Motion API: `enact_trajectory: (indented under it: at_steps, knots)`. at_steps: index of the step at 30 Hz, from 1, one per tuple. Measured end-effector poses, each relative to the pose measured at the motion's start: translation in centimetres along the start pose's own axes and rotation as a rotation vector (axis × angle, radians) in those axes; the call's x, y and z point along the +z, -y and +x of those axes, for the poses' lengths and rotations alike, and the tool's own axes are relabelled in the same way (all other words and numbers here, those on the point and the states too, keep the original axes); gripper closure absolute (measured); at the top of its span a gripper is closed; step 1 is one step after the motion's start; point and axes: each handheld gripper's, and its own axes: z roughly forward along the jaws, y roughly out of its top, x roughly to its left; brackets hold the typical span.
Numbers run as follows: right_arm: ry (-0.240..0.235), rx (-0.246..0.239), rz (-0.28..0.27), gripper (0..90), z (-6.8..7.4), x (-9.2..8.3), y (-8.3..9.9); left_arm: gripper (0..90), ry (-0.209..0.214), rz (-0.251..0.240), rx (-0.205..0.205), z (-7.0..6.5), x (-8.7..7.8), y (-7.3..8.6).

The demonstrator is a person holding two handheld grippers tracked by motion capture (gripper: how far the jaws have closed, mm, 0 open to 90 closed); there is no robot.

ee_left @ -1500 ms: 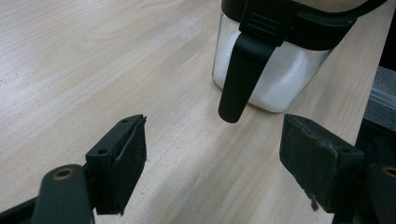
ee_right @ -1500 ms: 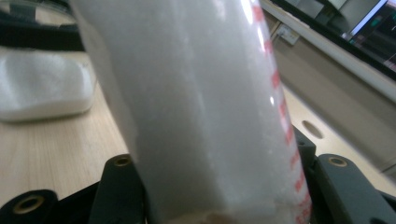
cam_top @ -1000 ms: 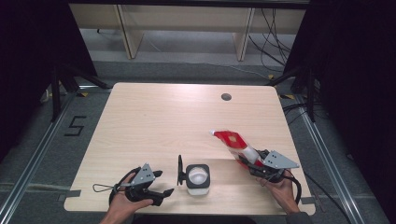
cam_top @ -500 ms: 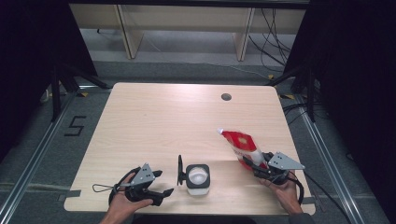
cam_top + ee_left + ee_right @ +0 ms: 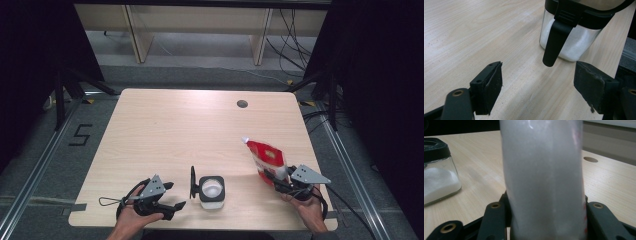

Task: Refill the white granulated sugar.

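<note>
right gripper (image 5: 278, 180): fingers clamped a red-and-white pouch (image 5: 265, 158) | left gripper (image 5: 172, 196): fingers spread wide, empty | glass jar (image 5: 212, 190) of white powder stood between them on worktop (image 5: 170, 125)

Red-and-white bag (image 5: 267, 160) now nearer upright, closer to table's right edge

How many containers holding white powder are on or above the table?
2. A glass jar with a black rim stands near the table's front edge, its lid open. A red and white bag is held in the right tool, at the right. None seems hidden.
</note>
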Motion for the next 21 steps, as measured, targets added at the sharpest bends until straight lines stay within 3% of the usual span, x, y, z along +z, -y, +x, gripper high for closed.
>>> enact_trajectory:
  at_steps: [1, 2, 5, 7, 8, 9, 10, 11, 13, 14, 15, 17, 18, 19, 21]
  knots:
    - [-0.022, 0.000, 0.032, 54.6, 0.0, -0.2, -0.1, 22.5, -0.004, -0.002, 0.006, 0.0, 0.0, 0.0]
    - [-0.011, 0.029, 0.024, 54.6, 0.1, -0.3, 0.0, 22.5, -0.001, -0.002, 0.018, 0.1, 0.0, 0.0]
    - [0.008, 0.016, 0.014, 54.7, -0.2, -0.7, 0.0, 22.5, 0.003, 0.001, 0.018, 0.1, 0.0, -0.1]
    - [-0.022, 0.075, 0.025, 54.7, 0.0, -1.0, 0.2, 22.5, -0.005, 0.003, 0.009, 0.0, -0.1, 0.0]
    - [0.006, 0.055, 0.017, 54.8, -0.2, -1.2, 0.2, 22.5, -0.006, 0.004, 0.009, 0.0, -0.1, 0.0]
    - [0.017, 0.087, 0.017, 54.8, 0.1, -1.3, 0.3, 22.5, -0.003, -0.003, 0.009, 0.0, 0.0, 0.0]
    - [0.002, 0.045, 0.026, 54.9, -0.2, -1.4, 0.2, 22.5, -0.002, -0.003, 0.017, 0.1, 0.0, -0.1]
    - [0.013, 0.074, 0.035, 54.9, -0.1, -1.6, 0.3, 22.5, 0.000, -0.009, 0.016, 0.1, 0.1, 0.0]
    - [0.022, 0.059, 0.020, 55.0, -0.2, -1.6, 0.3, 22.5, -0.002, -0.003, 0.016, 0.1, 0.0, -0.1]
    - [0.033, 0.045, -0.002, 55.0, -0.3, -1.5, 0.4, 22.5, -0.009, 0.013, 0.036, 0.2, -0.1, -0.1]
    - [0.039, 0.033, 0.032, 55.0, -0.4, -1.7, 0.4, 22.5, -0.009, 0.008, 0.030, 0.2, -0.1, -0.1]
    - [0.027, 0.079, 0.019, 55.0, -0.2, -1.8, 0.4, 22.5, -0.014, 0.006, 0.017, 0.2, -0.1, 0.0]
    - [0.038, 0.041, 0.015, 55.0, -0.5, -1.8, 0.5, 22.5, -0.013, 0.006, 0.020, 0.2, -0.1, 0.0]
    - [0.037, 0.064, 0.000, 55.0, -0.4, -1.8, 0.5, 22.5, -0.004, -0.008, 0.012, 0.1, 0.0, 0.0]
    - [0.044, 0.027, 0.006, 55.0, -0.5, -1.8, 0.5, 22.5, -0.006, -0.006, 0.008, 0.1, 0.0, 0.0]
